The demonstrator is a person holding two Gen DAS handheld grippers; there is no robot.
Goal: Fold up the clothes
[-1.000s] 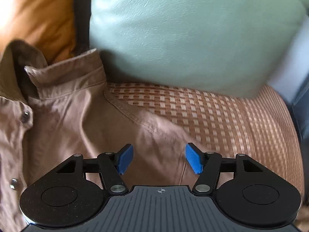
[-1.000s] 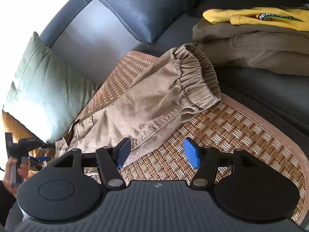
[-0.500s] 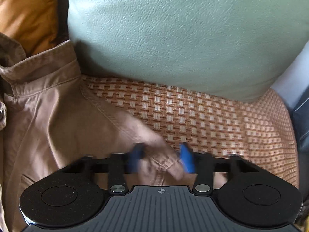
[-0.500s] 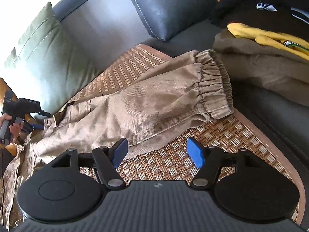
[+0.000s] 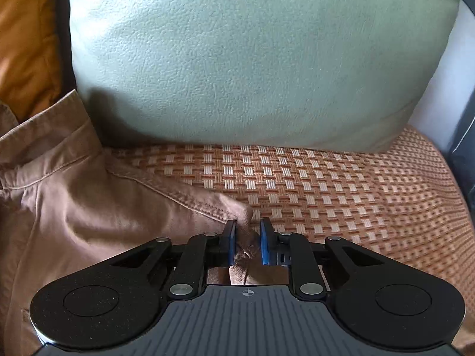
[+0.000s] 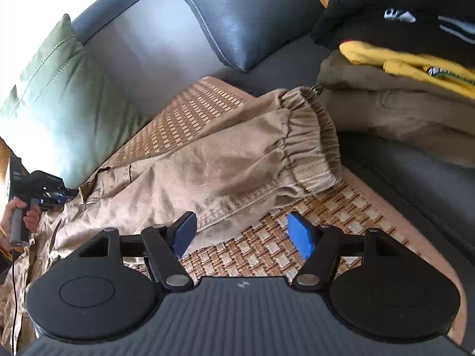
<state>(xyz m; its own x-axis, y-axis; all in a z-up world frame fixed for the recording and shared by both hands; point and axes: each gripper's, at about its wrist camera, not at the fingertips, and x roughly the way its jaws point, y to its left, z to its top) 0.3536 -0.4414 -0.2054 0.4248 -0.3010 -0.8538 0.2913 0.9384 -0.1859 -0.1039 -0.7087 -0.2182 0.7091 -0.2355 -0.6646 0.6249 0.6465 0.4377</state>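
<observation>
Two handheld grippers work over a tan jacket [image 6: 207, 175] spread across a woven mat [image 6: 267, 246] on a dark leather sofa [image 6: 415, 184]. The left gripper [image 5: 247, 244] has its blue fingers [image 5: 230, 243] pressed in on a bunched fold of the jacket's edge near the shoulder seam, pinching cloth between them; in the right wrist view it shows small at the far left, held by a hand [image 6: 20, 216]. The right gripper [image 6: 242, 234] hangs low over the mat with its fingers spread wide, one pad above the lower edge of the sleeve, the other over bare mat, gripping nothing. The sleeve runs away from it and ends in an elastic cuff [image 6: 314, 139] lying close to a stack of folded clothes [image 6: 400, 98]. The jacket lies open and unfolded, so the step in hand looks like taking hold of it at two places for a fold. The next move likely calls for the right fingers to close on the sleeve edge without catching the mat, while the left grip stays firm on the thin fold. A pale green cushion [image 5: 252, 59] fills the left view and hides the sofa back. The jacket's lower body is cut off at the frame edges, and how much cloth the left fingers truly hold is hard to judge.
</observation>
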